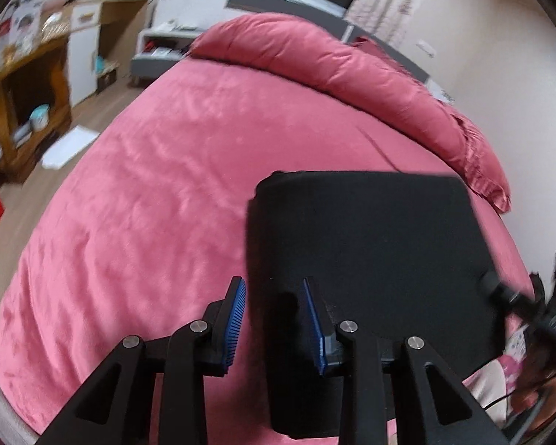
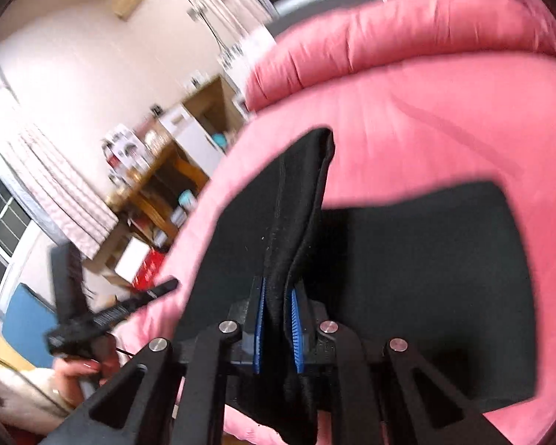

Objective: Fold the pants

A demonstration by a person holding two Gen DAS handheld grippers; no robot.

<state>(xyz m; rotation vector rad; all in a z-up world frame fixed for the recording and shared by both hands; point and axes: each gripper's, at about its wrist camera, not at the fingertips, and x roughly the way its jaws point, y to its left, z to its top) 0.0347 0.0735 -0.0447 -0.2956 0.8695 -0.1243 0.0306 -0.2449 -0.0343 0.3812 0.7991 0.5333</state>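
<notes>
The black pants point(image 1: 367, 244) lie as a flat folded rectangle on the pink bed cover point(image 1: 148, 185). My left gripper point(image 1: 274, 289) is open and empty above the near left edge of the pants; one blue pad point(image 1: 235, 319) is over the cover, the other over the fabric. In the right wrist view my right gripper point(image 2: 278, 296) is shut on a bunched fold of the pants point(image 2: 300, 200) and lifts it off the rest of the cloth point(image 2: 444, 259). The right gripper also shows at the right edge of the left wrist view point(image 1: 511, 296).
A rolled pink duvet point(image 1: 333, 59) lies along the far side of the bed. A wooden shelf unit point(image 1: 22, 96), a white cabinet point(image 1: 85, 55) and a white sheet on the floor point(image 1: 68, 146) stand left of the bed. A hand holds the left gripper's handle point(image 2: 85, 367).
</notes>
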